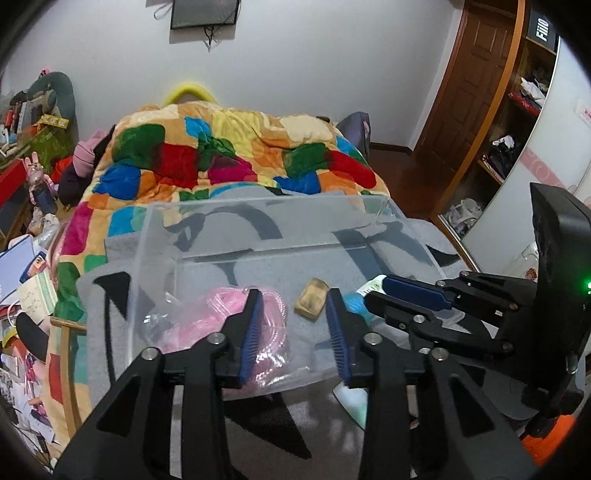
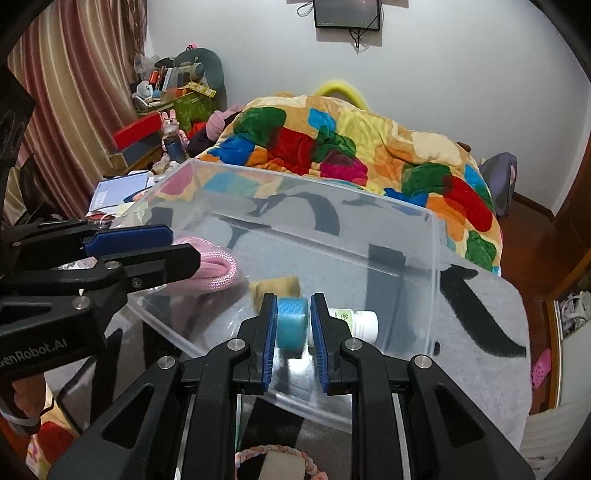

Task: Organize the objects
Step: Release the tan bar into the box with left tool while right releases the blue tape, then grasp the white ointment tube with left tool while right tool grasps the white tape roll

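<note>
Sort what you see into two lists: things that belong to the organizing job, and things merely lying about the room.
Job:
clear bin
teal roll between the right gripper fingers
pink cord bag
tan block
white bottle
left gripper, open

Lying about:
patchwork quilt
wall screen
bunny figure
curtain

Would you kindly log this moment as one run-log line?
left gripper: open, over clear bin | right gripper: shut on blue roll | in bin: pink cord, white bottle
</note>
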A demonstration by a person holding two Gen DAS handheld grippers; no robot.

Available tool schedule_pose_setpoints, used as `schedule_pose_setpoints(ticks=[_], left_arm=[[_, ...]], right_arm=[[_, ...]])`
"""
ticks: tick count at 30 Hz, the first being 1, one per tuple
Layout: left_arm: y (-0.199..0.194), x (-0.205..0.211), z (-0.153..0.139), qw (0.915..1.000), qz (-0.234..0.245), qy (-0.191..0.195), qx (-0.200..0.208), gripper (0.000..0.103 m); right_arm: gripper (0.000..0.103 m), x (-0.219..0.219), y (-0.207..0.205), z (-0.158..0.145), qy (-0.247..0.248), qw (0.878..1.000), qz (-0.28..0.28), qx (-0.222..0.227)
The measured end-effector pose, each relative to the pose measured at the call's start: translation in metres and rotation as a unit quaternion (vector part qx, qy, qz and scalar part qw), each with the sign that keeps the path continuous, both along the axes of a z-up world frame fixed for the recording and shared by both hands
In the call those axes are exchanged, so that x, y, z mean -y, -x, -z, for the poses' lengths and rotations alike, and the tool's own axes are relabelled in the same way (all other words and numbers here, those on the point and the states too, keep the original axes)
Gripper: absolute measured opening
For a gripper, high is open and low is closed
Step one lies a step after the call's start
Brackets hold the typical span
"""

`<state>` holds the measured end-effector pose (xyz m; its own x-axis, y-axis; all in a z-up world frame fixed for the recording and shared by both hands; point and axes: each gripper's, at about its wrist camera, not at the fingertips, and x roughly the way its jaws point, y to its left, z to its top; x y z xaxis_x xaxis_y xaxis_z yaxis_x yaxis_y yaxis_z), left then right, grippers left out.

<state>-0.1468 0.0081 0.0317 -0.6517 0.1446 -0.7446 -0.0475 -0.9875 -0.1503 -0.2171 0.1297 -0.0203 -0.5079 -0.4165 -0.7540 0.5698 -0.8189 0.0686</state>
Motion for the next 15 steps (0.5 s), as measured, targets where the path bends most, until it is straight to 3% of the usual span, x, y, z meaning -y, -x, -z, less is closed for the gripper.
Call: schedule_pose_setpoints(ticks=[2,4,12,15], left_arm=[[-0.005,0.0,-0.006,0.9999,-0.004,0.011,-0.011,0.041],[-0.014,-0.001,-0.013,0.9994,-0.008,0.024,-0.024,0.052],[-0.062,-0.005,-0.031,0.9964,-0.017,0.05,-0.066,0.08],[-0.076,-0.006,-0.022,0.9971,-0.015,0.052,-0.054,0.081]], right_arm=[[0.018,-0.002,-0.005,-0.004,0.003,1.0,-0.001,-0.005],[0.023,-0.007,-0.011,-0.01,0.006,1.0,-0.001,-0.013],[0.051,-0.039,-0.049,-0.032,0.029,0.999,0.012,-0.044],[0.052,-0.051,-0.063,-0.032,0.029,0.998,0.022,-0.049]])
